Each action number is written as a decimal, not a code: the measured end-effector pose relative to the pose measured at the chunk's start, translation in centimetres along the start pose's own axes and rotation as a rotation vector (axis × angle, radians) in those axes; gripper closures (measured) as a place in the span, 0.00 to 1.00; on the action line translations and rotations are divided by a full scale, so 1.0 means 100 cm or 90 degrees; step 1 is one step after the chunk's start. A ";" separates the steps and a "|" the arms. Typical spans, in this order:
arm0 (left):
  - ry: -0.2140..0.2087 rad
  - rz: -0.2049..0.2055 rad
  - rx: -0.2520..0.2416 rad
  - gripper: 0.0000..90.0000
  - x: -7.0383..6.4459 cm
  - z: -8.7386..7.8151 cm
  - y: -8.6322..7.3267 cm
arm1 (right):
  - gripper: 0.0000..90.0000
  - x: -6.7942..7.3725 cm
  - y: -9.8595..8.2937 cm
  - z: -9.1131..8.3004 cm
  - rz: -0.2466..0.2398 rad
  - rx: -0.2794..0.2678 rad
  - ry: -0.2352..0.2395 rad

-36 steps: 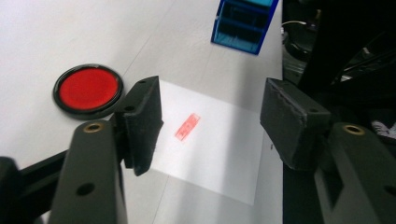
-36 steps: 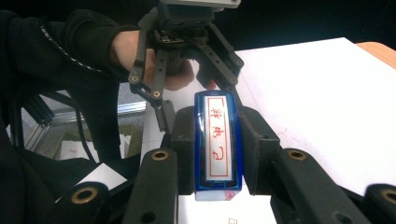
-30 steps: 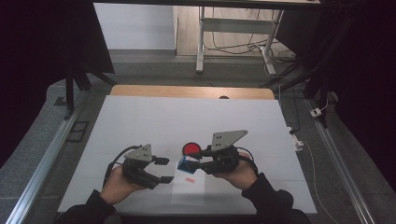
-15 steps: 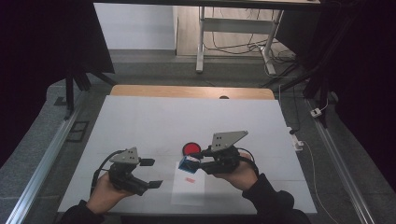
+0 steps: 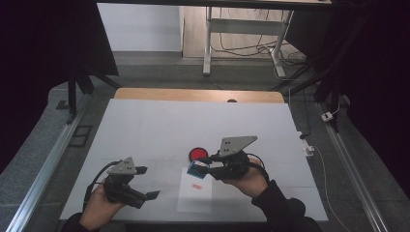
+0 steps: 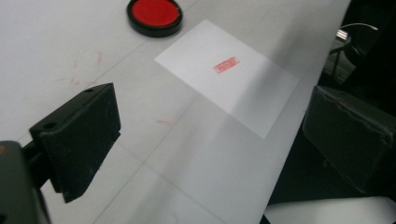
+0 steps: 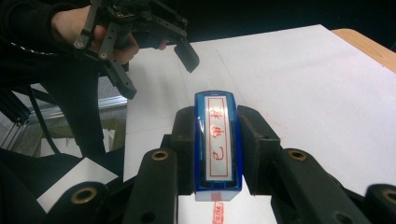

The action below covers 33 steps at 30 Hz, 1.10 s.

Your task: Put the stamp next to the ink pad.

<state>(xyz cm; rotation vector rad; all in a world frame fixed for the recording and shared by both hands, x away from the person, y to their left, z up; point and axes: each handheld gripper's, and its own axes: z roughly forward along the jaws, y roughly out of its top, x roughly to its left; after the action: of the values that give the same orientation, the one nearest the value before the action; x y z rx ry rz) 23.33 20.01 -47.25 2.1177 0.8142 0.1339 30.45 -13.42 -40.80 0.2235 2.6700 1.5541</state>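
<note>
My right gripper point(image 5: 205, 166) clamps a blue stamp point(image 5: 196, 168) between its 2 matte black jaws. In the right gripper view the stamp point(image 7: 218, 144) is a narrow block of glossy translucent blue plastic with rounded corners and a white label bearing red characters inside a red border. It hangs just above the near end of a sheet of paper point(image 5: 195, 196), a smooth white rectangle lying flat on the table point(image 5: 145, 125). A small red rectangular print point(image 6: 226, 64) sits on the sheet, and in the right gripper view the same print point(image 7: 217, 212) shows directly below the stamp.

My left gripper point(image 5: 145, 183) is near the front left of the table, its jaws spread wide with nothing between them. In the left gripper view the jaw pads are thick, dull black slabs with slightly rough edges; the right one hangs past the table's near edge.

Beyond the paper sits a round ink pad point(image 5: 197, 154), a shallow black dish with a flat bright red centre, close to the stamp but apart from it. Faint red smudges mark the white tabletop near it.

The far half of the table is open white surface up to a wooden strip along the back edge, with free room on both sides.

Compared with 0.5 s ago, my left gripper has drawn further toward the near left corner, while the right gripper and stamp hold the same spot.
</note>
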 end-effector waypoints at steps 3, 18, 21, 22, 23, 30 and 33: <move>0.025 -0.011 0.005 0.02 0.001 -0.003 -0.004 | 0.78 0.000 0.000 -0.001 0.001 0.003 -0.003; 0.099 -0.031 0.021 0.00 0.000 -0.021 -0.026 | 0.77 -0.003 -0.004 -0.004 0.002 0.017 -0.037; 0.108 -0.043 0.023 0.00 0.001 -0.025 -0.029 | 0.77 -0.004 -0.005 -0.005 0.004 0.020 -0.043; 0.109 -0.048 0.024 0.00 0.001 -0.025 -0.030 | 0.77 -0.004 -0.006 -0.006 0.005 0.022 -0.046; 0.109 -0.051 0.025 0.00 0.002 -0.026 -0.031 | 0.77 -0.005 -0.006 -0.006 0.007 0.022 -0.049; 0.114 -0.053 0.024 0.00 0.002 -0.029 -0.035 | 0.77 -0.009 -0.010 -0.010 0.023 0.024 -0.071; 0.111 -0.051 0.017 0.00 0.002 -0.030 -0.035 | 0.77 -0.011 -0.012 -0.012 0.031 0.030 -0.081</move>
<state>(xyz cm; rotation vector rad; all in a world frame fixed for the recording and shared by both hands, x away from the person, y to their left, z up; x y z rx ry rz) 20.59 23.69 -48.01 2.1160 1.0068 0.2701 31.31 -15.17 -41.27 0.3785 2.6241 1.4386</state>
